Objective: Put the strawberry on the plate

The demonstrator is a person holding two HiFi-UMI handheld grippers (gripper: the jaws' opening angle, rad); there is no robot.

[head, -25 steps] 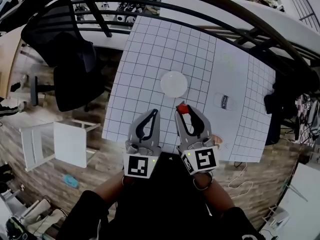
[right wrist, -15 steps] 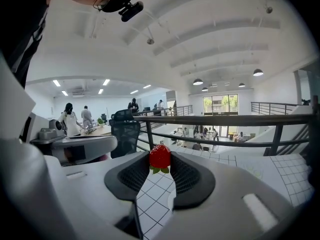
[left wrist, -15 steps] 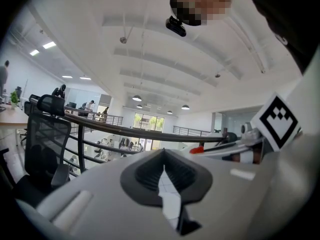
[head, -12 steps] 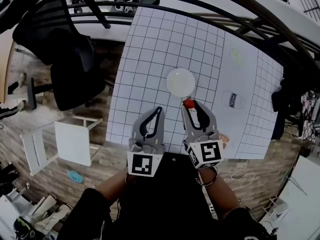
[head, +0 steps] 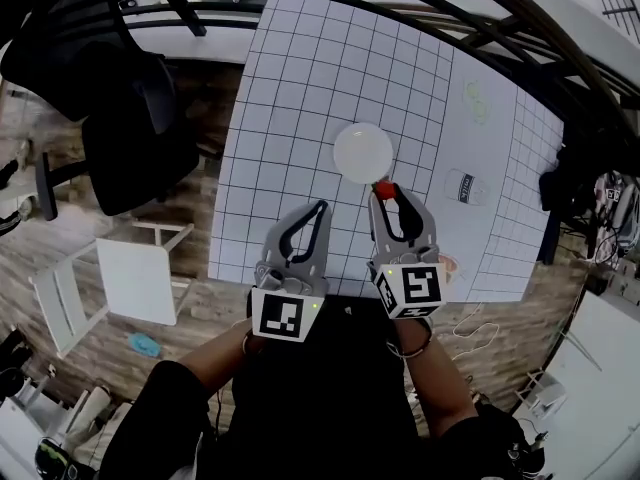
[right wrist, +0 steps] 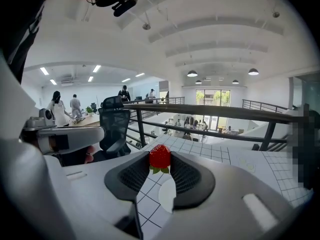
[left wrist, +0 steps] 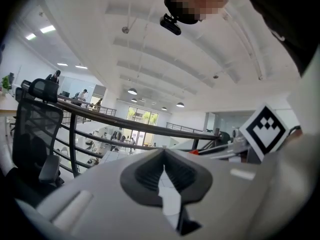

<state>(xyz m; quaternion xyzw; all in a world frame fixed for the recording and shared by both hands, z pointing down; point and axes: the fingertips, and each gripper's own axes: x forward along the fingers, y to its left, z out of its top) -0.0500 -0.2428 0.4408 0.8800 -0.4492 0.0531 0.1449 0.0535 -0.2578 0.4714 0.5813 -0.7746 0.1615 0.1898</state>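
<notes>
A red strawberry [head: 383,189] [right wrist: 160,156] is pinched between the tips of my right gripper [head: 386,192] [right wrist: 160,160], which is shut on it. It hangs just at the near right rim of the round white plate [head: 362,152] [right wrist: 168,193] on the gridded table. In the right gripper view the plate shows through the gap below the berry. My left gripper [head: 321,207] [left wrist: 163,156] hovers to the left of the right one, near the table's front part, its tips together with nothing between them.
The white gridded table [head: 300,98] also carries a small labelled item [head: 461,188] to the right of the plate. A black office chair [head: 120,98] and a white stool [head: 130,278] stand left of the table. A dark railing [head: 480,8] runs past the far side.
Both grippers have moved forward and lower toward the plate. The strawberry has gone from well short of the plate to its near right rim.
</notes>
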